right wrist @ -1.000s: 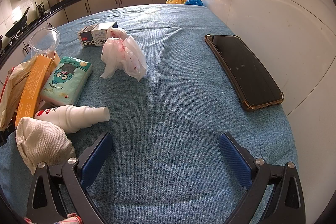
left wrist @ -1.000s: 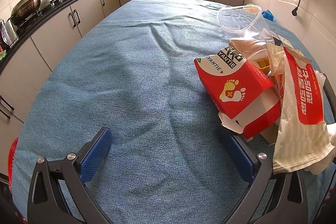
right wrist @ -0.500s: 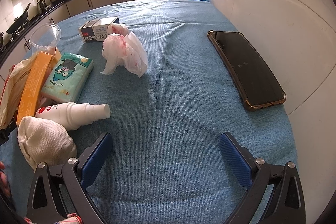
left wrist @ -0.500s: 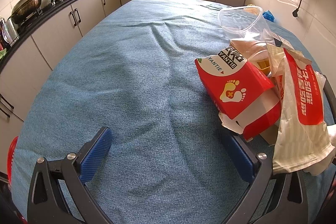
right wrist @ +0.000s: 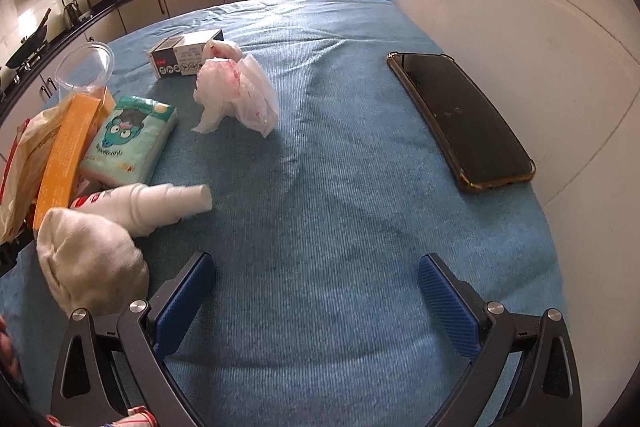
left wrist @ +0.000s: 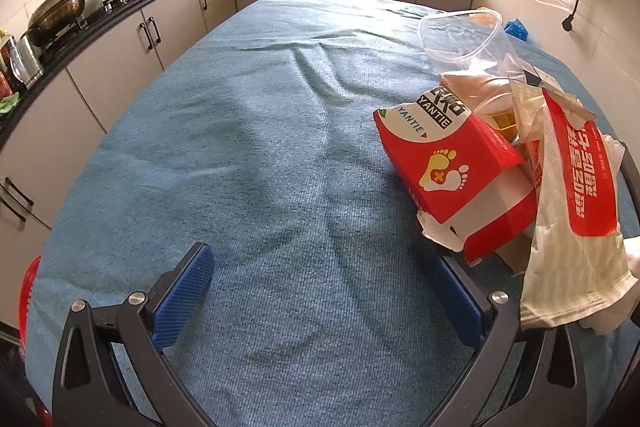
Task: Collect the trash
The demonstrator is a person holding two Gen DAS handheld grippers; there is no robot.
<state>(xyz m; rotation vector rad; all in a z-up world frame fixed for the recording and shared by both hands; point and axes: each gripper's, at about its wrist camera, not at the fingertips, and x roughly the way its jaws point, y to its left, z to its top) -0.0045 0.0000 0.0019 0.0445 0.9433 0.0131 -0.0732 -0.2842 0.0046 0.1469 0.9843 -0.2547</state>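
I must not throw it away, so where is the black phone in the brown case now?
In the right wrist view, the black phone in the brown case lies flat on the blue tablecloth, at the right side near the white wall.

The left gripper [left wrist: 320,291] has two black arms that spread out like a V. Each finger has a bumpy blue pad [left wrist: 182,295] inside and shiny round silver screws [left wrist: 137,298]. The right gripper [right wrist: 316,295] looks just the same, with blue pads [right wrist: 448,305] and silver screws [right wrist: 494,307].
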